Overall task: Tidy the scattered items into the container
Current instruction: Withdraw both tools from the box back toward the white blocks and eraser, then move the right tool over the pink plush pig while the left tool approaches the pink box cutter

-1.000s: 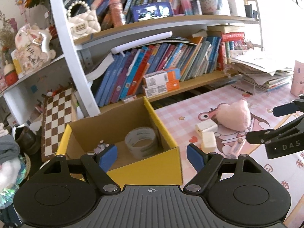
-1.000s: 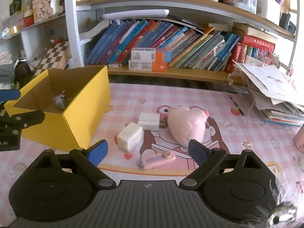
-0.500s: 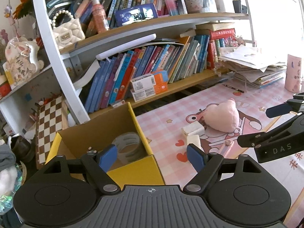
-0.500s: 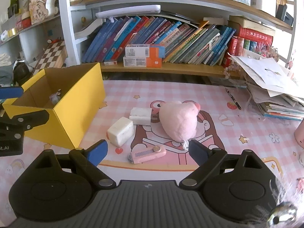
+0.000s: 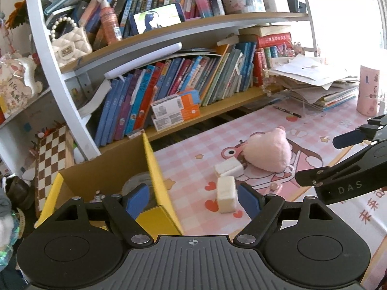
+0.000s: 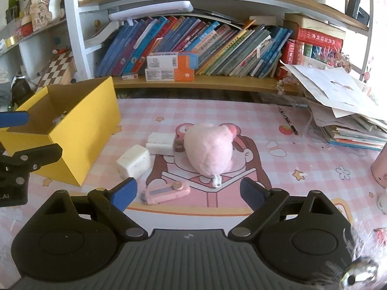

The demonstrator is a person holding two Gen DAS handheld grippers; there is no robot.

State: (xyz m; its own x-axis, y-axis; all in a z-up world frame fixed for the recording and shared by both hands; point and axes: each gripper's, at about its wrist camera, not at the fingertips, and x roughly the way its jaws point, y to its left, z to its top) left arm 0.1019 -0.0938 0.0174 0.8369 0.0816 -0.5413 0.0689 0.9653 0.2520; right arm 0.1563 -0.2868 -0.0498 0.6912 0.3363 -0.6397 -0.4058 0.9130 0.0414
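Here we hold both tools released: left tool [image 5: 193, 199] over the box [image 5: 162, 193] edge, right tool [image 6: 188, 192] above the cutter [image 6: 167, 191].

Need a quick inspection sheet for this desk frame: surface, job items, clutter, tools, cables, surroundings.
Surface: pink checked cartoon mat.
Job's things: yellow box at left, tape roll inside; two white blocks, pink plush and pink utility knife lie loose on the mat.
Clutter: pen, paper stack, pink cup.
Tools: left tool and right tool both open, empty.
Cables: nothing seen.
Surroundings: bookshelf, chessboard.
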